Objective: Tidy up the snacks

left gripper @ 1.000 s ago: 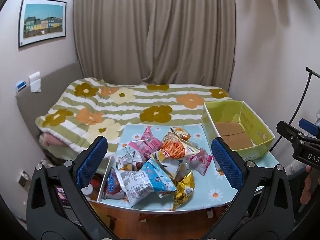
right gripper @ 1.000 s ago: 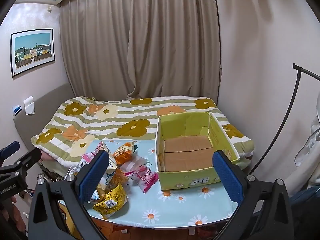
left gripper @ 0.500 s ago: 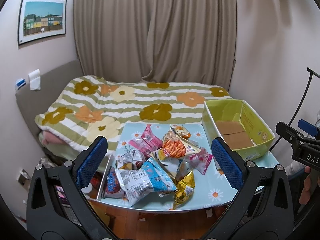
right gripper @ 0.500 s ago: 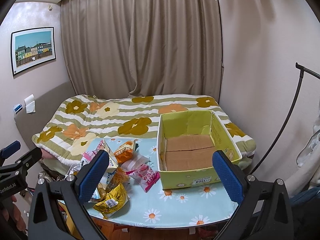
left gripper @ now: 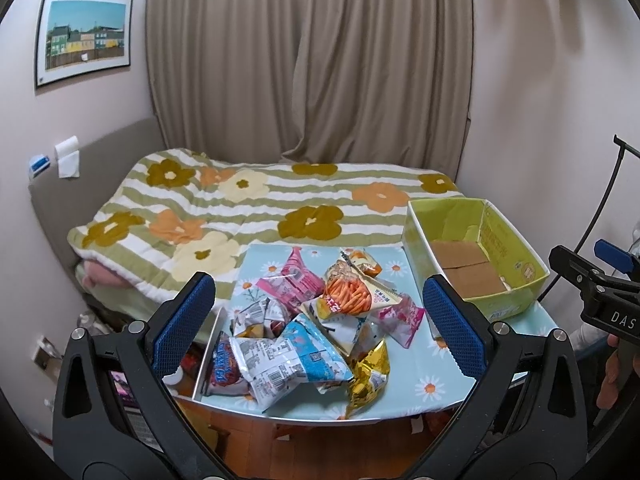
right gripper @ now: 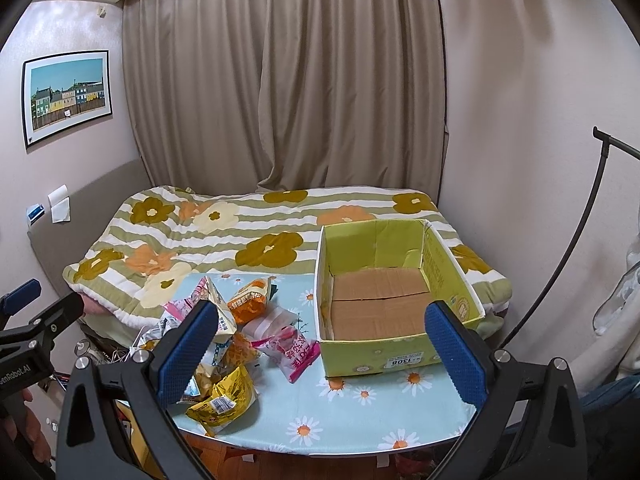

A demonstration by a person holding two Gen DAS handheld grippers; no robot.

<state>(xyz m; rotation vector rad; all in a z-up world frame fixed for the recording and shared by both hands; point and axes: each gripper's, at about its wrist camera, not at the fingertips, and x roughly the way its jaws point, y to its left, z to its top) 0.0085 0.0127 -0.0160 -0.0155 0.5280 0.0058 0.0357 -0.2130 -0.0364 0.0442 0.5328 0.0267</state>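
Observation:
Several snack packets lie heaped on a small table with a daisy-print cloth (left gripper: pixel 430 390): a blue-and-white packet (left gripper: pixel 288 358), an orange one (left gripper: pixel 352 294), pink ones (left gripper: pixel 294 282), a gold one (left gripper: pixel 368 376). In the right wrist view the gold packet (right gripper: pixel 224 398) and a pink packet (right gripper: pixel 290 350) lie left of an empty green cardboard box (right gripper: pixel 384 346). The same box (left gripper: pixel 480 258) stands at the table's right in the left wrist view. My left gripper (left gripper: pixel 320 320) hangs open above the heap, holding nothing. My right gripper (right gripper: pixel 320 348) is open near the box's front wall.
A bed with a flowered striped quilt (left gripper: pixel 248 208) lies just behind the table. Curtains (left gripper: pixel 308 60) cover the far wall. A black stand pole (right gripper: pixel 560 272) curves up at the right. Wood floor (left gripper: pixel 320 448) shows below the table's front edge.
Both grippers have edged slightly forward and down toward the table; the packets and box sit a little lower and larger in view. Nothing was picked up.

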